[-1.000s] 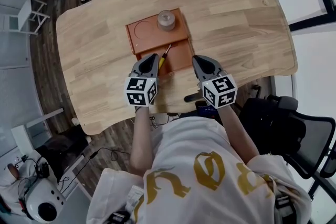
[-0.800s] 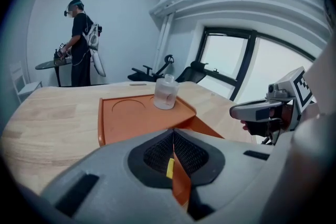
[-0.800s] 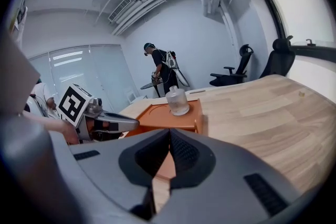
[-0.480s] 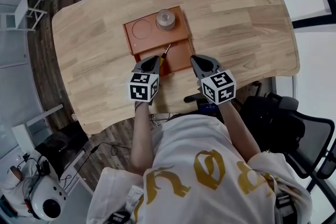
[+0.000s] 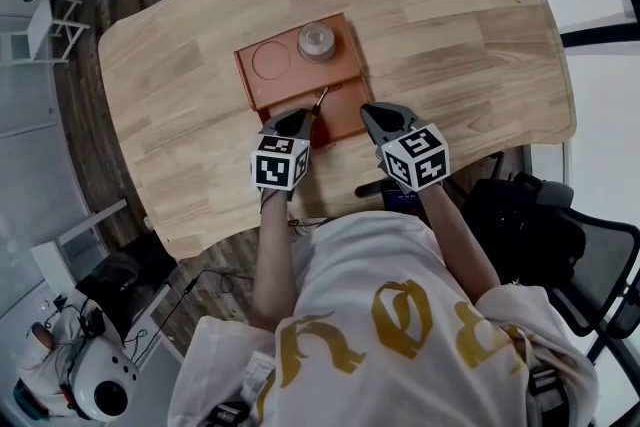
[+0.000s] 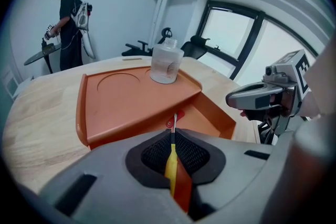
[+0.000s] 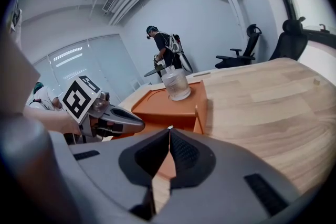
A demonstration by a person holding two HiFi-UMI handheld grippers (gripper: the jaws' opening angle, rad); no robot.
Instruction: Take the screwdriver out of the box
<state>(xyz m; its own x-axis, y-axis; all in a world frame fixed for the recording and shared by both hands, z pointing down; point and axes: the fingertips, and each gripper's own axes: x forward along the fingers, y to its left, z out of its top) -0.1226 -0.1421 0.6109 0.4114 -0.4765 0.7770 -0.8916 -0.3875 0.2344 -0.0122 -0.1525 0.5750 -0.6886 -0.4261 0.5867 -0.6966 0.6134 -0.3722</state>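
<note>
An orange box (image 5: 290,85) sits mid-table with a glass jar (image 5: 316,39) on its raised back part. The screwdriver (image 5: 318,103), with a yellow handle and thin metal shaft, lies in the box's lower front compartment. My left gripper (image 5: 297,117) hovers at the box's front edge just over the handle, jaws shut. In the left gripper view the screwdriver (image 6: 171,162) shows through the slit of the left gripper (image 6: 175,132), shaft pointing away. My right gripper (image 5: 372,113) is shut and empty at the box's front right corner. In the right gripper view, the right gripper (image 7: 169,129) points at the box (image 7: 163,105).
The wooden table (image 5: 460,45) spreads wide to the right and left of the box. Its near edge runs just under my hands. A black office chair (image 5: 560,245) stands at the right. Another person (image 6: 68,23) stands beyond the table's far side.
Both grippers have sunk and tipped down toward the box's front edge, the left one closing in over the screwdriver's handle. The screwdriver and jar have not moved.
</note>
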